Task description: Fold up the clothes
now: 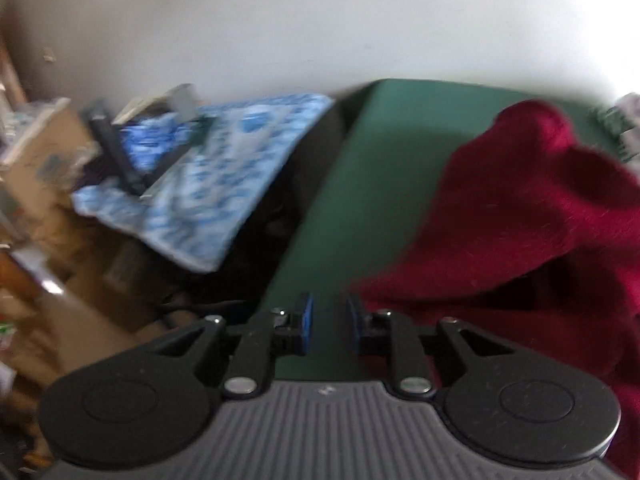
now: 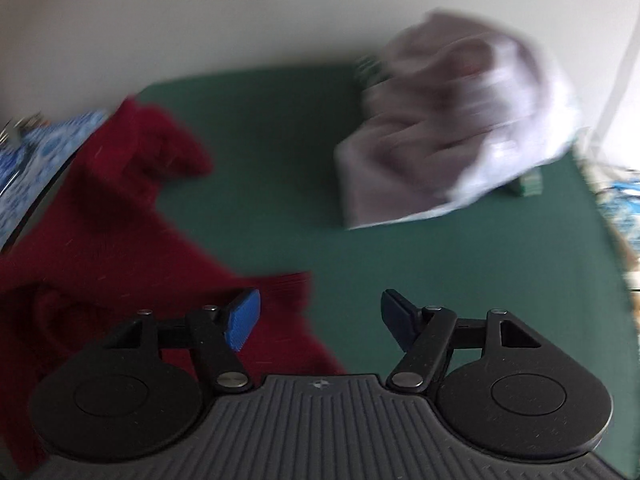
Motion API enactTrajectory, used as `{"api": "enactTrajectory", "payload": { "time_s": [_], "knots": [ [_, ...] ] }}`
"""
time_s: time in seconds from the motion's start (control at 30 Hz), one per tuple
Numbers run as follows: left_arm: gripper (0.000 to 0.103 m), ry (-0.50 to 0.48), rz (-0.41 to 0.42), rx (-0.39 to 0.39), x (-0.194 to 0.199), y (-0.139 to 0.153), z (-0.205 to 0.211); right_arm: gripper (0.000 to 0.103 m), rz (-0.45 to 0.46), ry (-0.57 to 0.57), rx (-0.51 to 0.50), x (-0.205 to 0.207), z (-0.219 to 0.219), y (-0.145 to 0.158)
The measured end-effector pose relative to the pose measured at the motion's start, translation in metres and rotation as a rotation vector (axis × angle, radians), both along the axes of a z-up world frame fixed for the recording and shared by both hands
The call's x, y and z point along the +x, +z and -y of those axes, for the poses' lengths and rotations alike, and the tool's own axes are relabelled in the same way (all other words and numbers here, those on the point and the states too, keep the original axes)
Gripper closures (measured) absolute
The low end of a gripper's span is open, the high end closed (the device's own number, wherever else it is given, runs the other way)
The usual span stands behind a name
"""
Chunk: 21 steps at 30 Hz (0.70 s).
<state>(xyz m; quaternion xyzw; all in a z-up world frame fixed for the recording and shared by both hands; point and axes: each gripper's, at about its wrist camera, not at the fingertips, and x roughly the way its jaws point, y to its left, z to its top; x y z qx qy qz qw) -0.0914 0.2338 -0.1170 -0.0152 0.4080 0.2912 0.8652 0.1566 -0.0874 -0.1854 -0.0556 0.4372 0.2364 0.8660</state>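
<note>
The left gripper (image 1: 329, 320) has a narrow gap between its pads with nothing in it; the right gripper (image 2: 318, 318) gapes wide, also empty. Both point steeply down over the green table (image 2: 280, 152). The red sweater (image 2: 120, 216) lies rumpled on the table's left side, and a pale heap of clothes (image 2: 448, 128) sits at its far right. Risk: a narrow left pinch may catch only loose knit, dragging the sweater askew.

Red sweater (image 2: 120, 216), green table (image 2: 280, 152)

A sweater (image 2: 120, 216) lies left on the table (image 2: 280, 168), a clothes heap (image 2: 452, 128) far right
</note>
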Motion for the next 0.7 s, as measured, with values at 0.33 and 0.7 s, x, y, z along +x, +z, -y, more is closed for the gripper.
{"api": "enactTrajectory", "payload": {
  "time_s": [0.33,0.7],
  "knots": [
    [0.034,-0.142,0.060,0.085,-0.017,0.020,0.023,0.103,0.122,0.147,0.000,-0.011,-0.087,0.004],
    [0.015,-0.647,0.061,0.110,0.055,-0.014,0.120,0.069,0.186,-0.054,0.122,-0.036,-0.013,0.061]
  ]
}}
